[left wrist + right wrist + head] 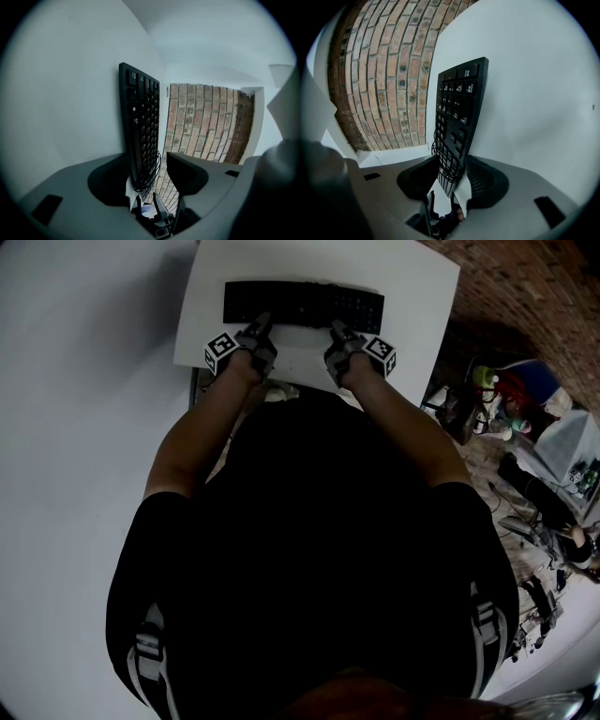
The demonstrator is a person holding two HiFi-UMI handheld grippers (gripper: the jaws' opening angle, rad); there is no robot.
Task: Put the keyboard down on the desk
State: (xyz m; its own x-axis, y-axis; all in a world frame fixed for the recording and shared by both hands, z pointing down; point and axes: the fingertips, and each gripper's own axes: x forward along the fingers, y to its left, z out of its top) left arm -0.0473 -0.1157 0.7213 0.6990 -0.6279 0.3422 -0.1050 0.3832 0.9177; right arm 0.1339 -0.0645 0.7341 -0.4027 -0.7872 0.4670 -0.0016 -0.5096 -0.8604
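Note:
A black keyboard (305,304) with a cable wound round it lies lengthwise on the white desk (412,296), at its far side. My left gripper (255,334) is at the keyboard's near edge on the left. In the left gripper view the keyboard (140,117) rests against one jaw, and brick wall shows in the gap to the other, so the left gripper (149,161) is open. My right gripper (339,337) is at the near edge on the right. In the right gripper view the right gripper (451,166) has both jaws closed on the keyboard (459,103).
A brick wall (534,287) rises beyond the desk's right side. Bags, cables and other clutter (525,427) cover the floor to the right. The person's dark torso hides the desk's near edge. Pale floor lies to the left.

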